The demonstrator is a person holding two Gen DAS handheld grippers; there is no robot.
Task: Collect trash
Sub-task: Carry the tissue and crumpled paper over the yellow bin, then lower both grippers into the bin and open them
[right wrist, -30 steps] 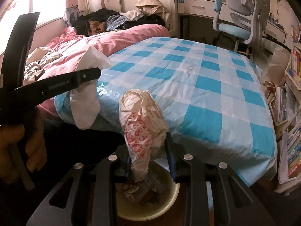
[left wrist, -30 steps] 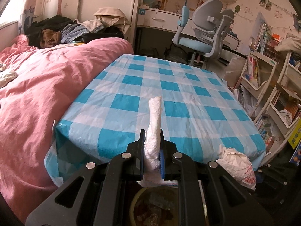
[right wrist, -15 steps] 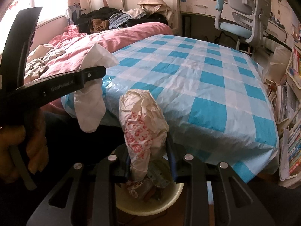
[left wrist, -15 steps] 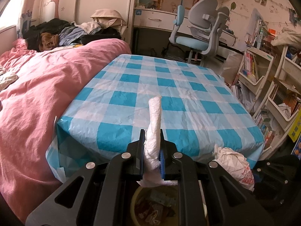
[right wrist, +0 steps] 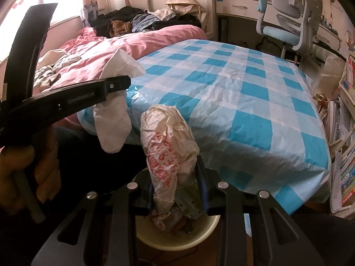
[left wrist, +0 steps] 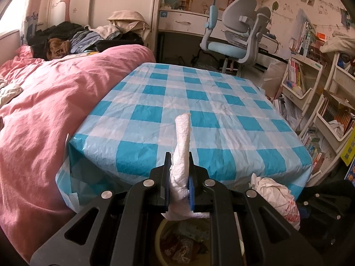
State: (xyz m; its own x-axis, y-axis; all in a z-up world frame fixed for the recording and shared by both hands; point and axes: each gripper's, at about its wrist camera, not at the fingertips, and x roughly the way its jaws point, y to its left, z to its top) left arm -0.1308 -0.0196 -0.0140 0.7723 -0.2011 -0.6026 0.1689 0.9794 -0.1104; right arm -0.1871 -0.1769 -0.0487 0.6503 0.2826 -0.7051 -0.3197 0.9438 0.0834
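1. Ahead of your left tool (left wrist: 179,177), the counter (left wrist: 199,110) wears a blue-and-white checked cloth.
2. Between its black fingers sits a white tissue (left wrist: 182,146).
3. Your right tool (right wrist: 177,181) carries a cream wrapper (right wrist: 168,141) printed in red.
4. Below it, the bin (right wrist: 177,241) is cream.
5. Left of both, the bed (left wrist: 44,110) is pink.
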